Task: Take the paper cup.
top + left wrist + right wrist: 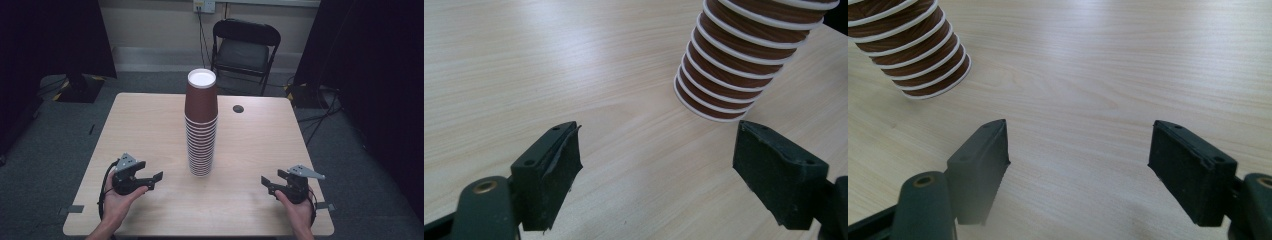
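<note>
Tall stack of brown paper cups [201,125] stood upside down at middle of wooden table [150,125]. Left gripper [156,181] sat low at near left, jaws spread wide, empty, apart from stack. Right gripper [266,183] at near right, jaws likewise spread, empty, well clear of stack. Both pointed inward toward cups.
</note>
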A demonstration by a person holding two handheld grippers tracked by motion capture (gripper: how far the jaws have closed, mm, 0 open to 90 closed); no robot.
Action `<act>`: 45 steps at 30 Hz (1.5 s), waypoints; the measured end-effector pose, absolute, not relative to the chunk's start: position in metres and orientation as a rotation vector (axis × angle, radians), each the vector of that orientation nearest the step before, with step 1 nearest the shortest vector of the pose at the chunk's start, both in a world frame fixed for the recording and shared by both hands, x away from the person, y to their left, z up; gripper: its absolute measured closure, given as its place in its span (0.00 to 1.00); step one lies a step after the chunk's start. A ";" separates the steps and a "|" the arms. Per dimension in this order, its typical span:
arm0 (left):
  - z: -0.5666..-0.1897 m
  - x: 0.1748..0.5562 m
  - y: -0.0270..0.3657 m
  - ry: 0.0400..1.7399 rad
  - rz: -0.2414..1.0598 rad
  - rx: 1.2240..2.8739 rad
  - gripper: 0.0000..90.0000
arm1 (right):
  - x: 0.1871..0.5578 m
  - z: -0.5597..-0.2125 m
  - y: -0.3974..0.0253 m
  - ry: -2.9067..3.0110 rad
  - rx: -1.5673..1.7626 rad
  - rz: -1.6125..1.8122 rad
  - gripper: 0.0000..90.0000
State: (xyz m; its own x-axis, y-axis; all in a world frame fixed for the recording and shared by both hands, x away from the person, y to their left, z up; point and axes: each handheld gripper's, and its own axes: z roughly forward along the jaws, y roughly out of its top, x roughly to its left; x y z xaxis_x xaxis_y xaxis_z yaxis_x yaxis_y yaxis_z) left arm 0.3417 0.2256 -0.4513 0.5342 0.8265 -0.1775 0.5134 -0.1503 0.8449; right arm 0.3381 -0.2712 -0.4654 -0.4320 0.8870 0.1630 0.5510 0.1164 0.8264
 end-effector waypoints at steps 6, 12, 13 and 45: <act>-0.447 0.341 0.221 1.078 0.375 1.827 0.20 | 0.342 -0.467 -0.271 2.033 1.402 1.229 0.27; -0.441 0.337 0.213 1.015 0.318 1.824 0.25 | 0.343 -0.468 -0.270 2.040 1.410 1.230 0.28; -0.440 0.336 0.211 0.998 0.317 1.829 0.26 | 0.342 -0.468 -0.270 2.043 1.405 1.230 0.28; -0.322 0.353 0.170 0.696 0.349 1.737 0.17 | 0.337 -0.465 -0.265 2.056 1.383 1.215 0.29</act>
